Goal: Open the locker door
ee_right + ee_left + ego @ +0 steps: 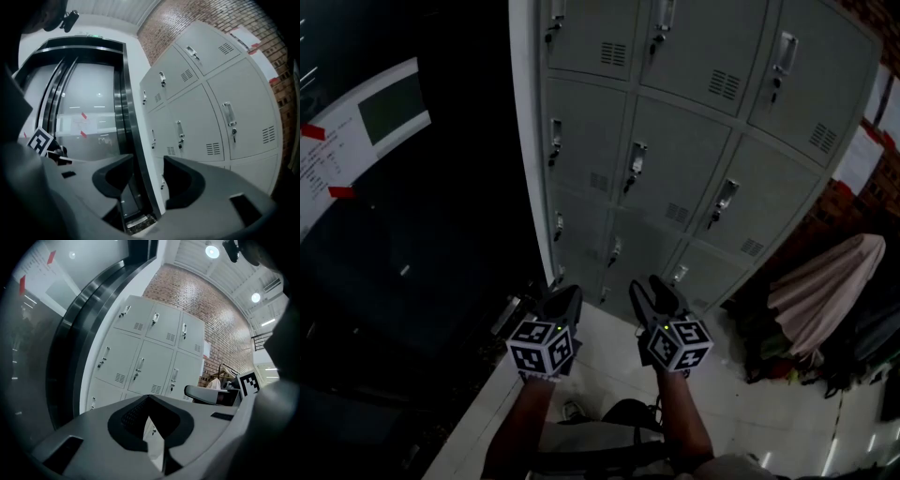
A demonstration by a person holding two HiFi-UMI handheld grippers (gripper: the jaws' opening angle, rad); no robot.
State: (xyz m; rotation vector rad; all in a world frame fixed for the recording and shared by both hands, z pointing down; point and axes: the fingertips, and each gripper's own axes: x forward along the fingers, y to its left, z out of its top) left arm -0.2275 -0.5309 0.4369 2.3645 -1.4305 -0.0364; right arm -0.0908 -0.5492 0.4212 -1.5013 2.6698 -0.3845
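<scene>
Forearms enter from the bottom edge of the head view, each ending in a marker cube with a gripper beyond it.

Left gripper: lower centre of frame, pointing toward the foot of the lockers. In its own view the left gripper has its jaws meeting at the tips, with nothing held; only a sliver of locker front shows through the gap behind the tips.

Right gripper: just right of the left one, same heading. In its own view the right gripper has its jaws standing wide apart and empty; the edge of the lockers and a dark frame post show between them, well beyond.

Locker bank: grey metal, fills the upper centre and upper right of the head view, in rows and columns. Every door in sight is closed, each with a latch handle and a small vent. Neither gripper touches it; both stop short, over the pale tiled floor.

Left of the bank: dark glass wall, with a white notice carrying red tape strips at the upper left.

Right side: brick wall behind the lockers; a pale cloth is draped over something at the right edge.
</scene>
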